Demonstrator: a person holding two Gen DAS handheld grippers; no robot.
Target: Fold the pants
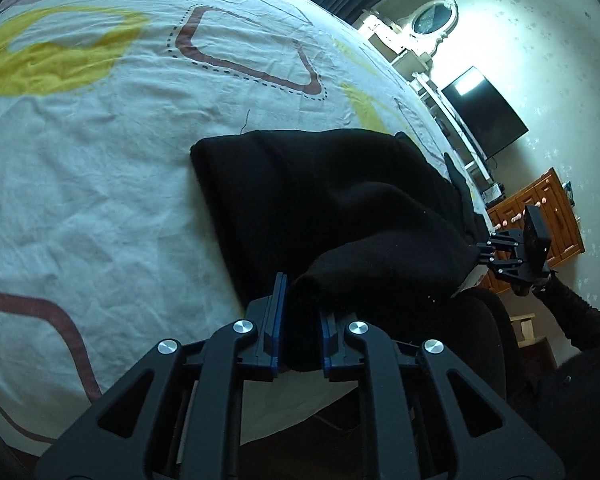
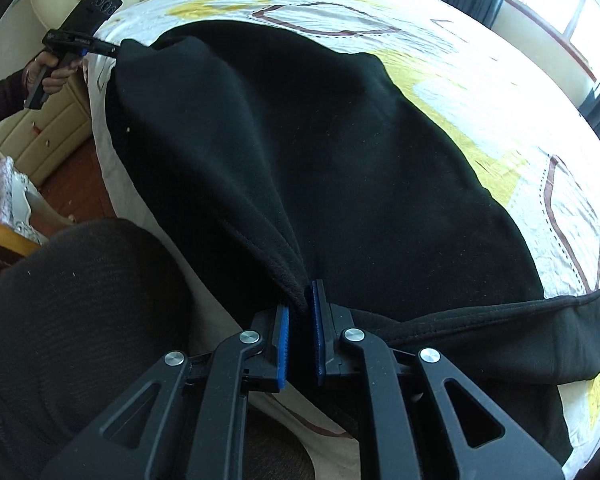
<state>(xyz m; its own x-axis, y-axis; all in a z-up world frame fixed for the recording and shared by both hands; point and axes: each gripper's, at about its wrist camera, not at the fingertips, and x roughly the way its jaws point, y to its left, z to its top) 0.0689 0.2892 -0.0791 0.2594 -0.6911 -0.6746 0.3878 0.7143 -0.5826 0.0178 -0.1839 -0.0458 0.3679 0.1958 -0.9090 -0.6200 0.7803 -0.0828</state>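
Black pants (image 1: pixel 320 200) lie folded on a bed with a white sheet (image 1: pixel 100 160) patterned in yellow and brown. The near edge of the cloth is lifted off the sheet between both grippers. My left gripper (image 1: pixel 302 292) is shut on one corner of that edge, with black fabric filling the gap between its blue pads. In the right wrist view it shows at the top left, left gripper (image 2: pixel 116 49), held by a hand (image 2: pixel 56 74). My right gripper (image 2: pixel 300 300) pinches the other corner of the pants (image 2: pixel 320 152) at its tips. The right gripper (image 1: pixel 478 254) also appears at the cloth's far corner.
The person's dark-clothed lap (image 2: pixel 72 300) sits against the bed's near edge. A television (image 1: pixel 484 116), a wooden dresser (image 1: pixel 548 216) and a white mirror (image 1: pixel 434 18) stand along the wall. A cream nightstand (image 2: pixel 48 136) is beside the bed, and a window (image 2: pixel 560 12) beyond it.
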